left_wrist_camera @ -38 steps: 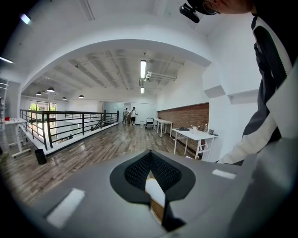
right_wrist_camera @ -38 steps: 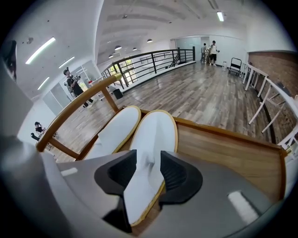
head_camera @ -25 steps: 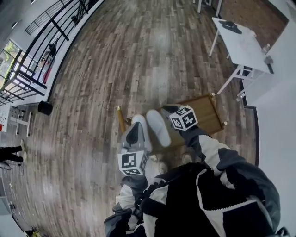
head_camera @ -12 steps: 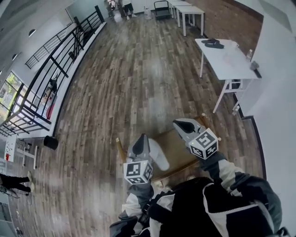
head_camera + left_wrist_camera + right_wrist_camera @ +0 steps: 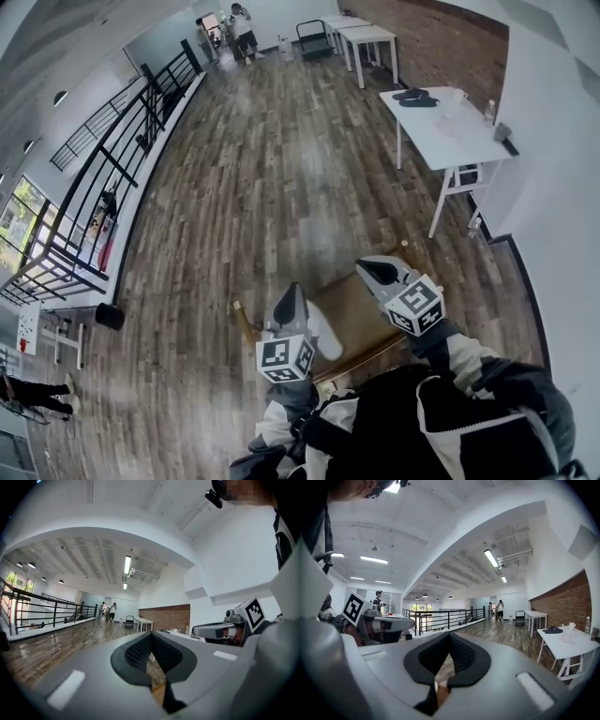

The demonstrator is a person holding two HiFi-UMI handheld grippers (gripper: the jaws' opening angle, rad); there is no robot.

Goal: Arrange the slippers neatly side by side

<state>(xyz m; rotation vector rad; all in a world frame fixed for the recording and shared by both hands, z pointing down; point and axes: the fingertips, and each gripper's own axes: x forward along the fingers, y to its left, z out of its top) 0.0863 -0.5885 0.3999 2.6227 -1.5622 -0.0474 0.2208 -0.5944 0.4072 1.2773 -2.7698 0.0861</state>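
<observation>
One white slipper (image 5: 325,336) lies on a low brown wooden platform (image 5: 356,305) on the floor, half covered by my left gripper (image 5: 289,302). The other slipper is hidden behind that gripper. Both grippers are raised above the platform and point level into the room. My left gripper (image 5: 151,638) has its jaws shut with nothing in them. My right gripper (image 5: 373,271) hovers over the platform's right part. It (image 5: 450,641) is shut too and holds nothing. Each gripper shows at the edge of the other's view.
A white table (image 5: 448,131) with a pair of dark slippers (image 5: 411,96) stands at the right by the wall. More white tables (image 5: 361,33) and people (image 5: 234,23) are far back. A black railing (image 5: 103,159) runs along the left, with a black bin (image 5: 110,316) near it.
Both grippers have lifted off the two white slippers on the platform, the right one farther. The head view has tilted up, so more of the room shows and the slippers are mostly covered.
</observation>
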